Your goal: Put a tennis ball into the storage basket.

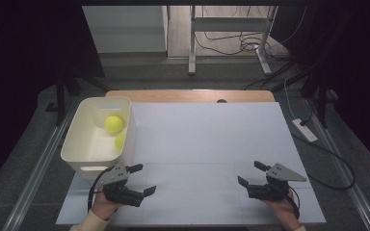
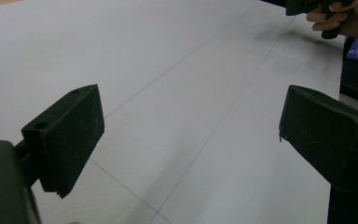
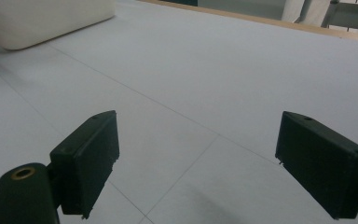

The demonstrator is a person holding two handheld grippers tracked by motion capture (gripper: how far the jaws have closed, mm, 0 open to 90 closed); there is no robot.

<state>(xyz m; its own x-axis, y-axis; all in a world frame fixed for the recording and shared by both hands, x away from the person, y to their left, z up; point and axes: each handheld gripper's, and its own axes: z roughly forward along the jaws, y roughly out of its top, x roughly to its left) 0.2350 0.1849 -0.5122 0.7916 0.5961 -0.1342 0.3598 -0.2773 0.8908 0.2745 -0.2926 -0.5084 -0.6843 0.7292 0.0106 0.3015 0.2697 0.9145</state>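
Note:
A cream plastic bin (image 1: 71,144) stands at the left of the white table top (image 1: 207,139). Inside it lie two yellow-green balls, one (image 1: 113,123) near the back and another (image 1: 120,141) partly hidden by the bin's right wall. My left gripper (image 1: 145,178) hovers just in front of the bin's near right corner, pointing right, open with nothing between its jaws (image 2: 191,121). At the front right, my right gripper (image 1: 249,173) points left and is open and empty as well (image 3: 198,140). The bin's corner (image 3: 42,18) shows far off in the right gripper view.
A wooden strip (image 1: 192,95) runs along the table's back edge. Beyond it are metal table legs (image 1: 191,43) and cables on the floor. A white power strip (image 1: 304,130) lies on the floor to the right. The hand holding the right gripper (image 2: 340,18) appears in the left gripper view.

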